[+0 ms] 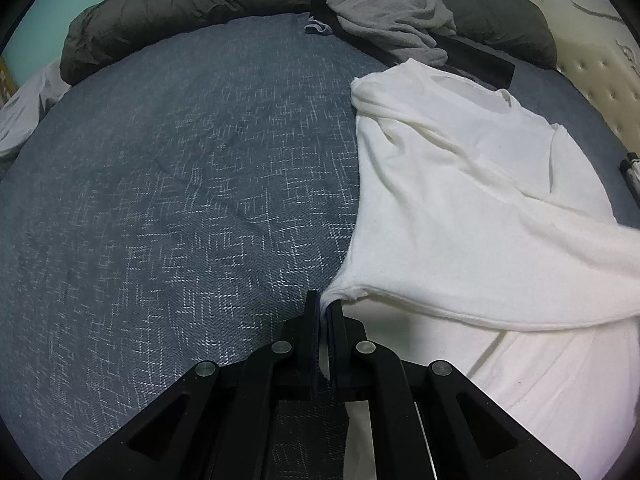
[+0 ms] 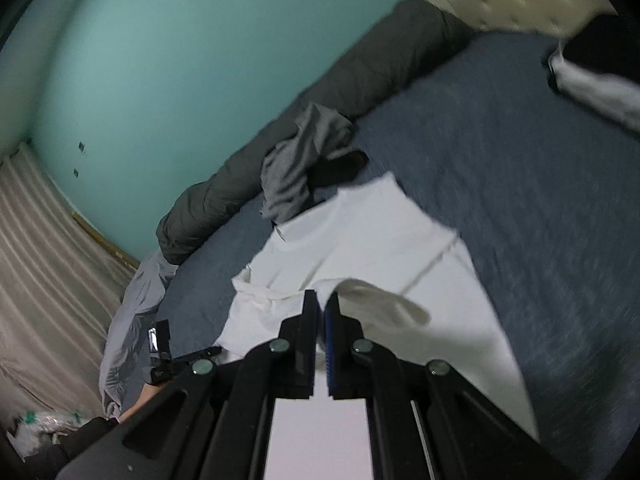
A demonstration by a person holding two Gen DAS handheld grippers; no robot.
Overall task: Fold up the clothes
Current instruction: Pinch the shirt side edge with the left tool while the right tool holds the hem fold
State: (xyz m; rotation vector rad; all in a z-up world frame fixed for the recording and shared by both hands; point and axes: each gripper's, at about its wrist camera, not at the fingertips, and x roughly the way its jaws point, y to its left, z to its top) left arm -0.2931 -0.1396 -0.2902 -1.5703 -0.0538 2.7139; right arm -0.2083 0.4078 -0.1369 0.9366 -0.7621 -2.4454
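Left gripper (image 1: pixel 325 304) pinches the white shirt (image 1: pixel 472 184) hem corner; bare blue bed (image 1: pixel 180 184) lies leftward. Right gripper (image 2: pixel 322 300) clamps a lifted shirt fold; gray garment (image 2: pixel 300 168) beyond.

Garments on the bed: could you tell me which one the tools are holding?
The white shirt; both tools, left and right, pinch it, while the crumpled grey garment lies untouched.

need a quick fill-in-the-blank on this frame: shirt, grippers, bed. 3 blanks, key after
1. The left gripper is shut on the hem of the ____ shirt.
2. The shirt lies on a ____ bedspread.
3. Beyond the shirt's collar lies a crumpled ____ garment.
The right gripper is also shut on the shirt.

Missing words: white; blue; grey
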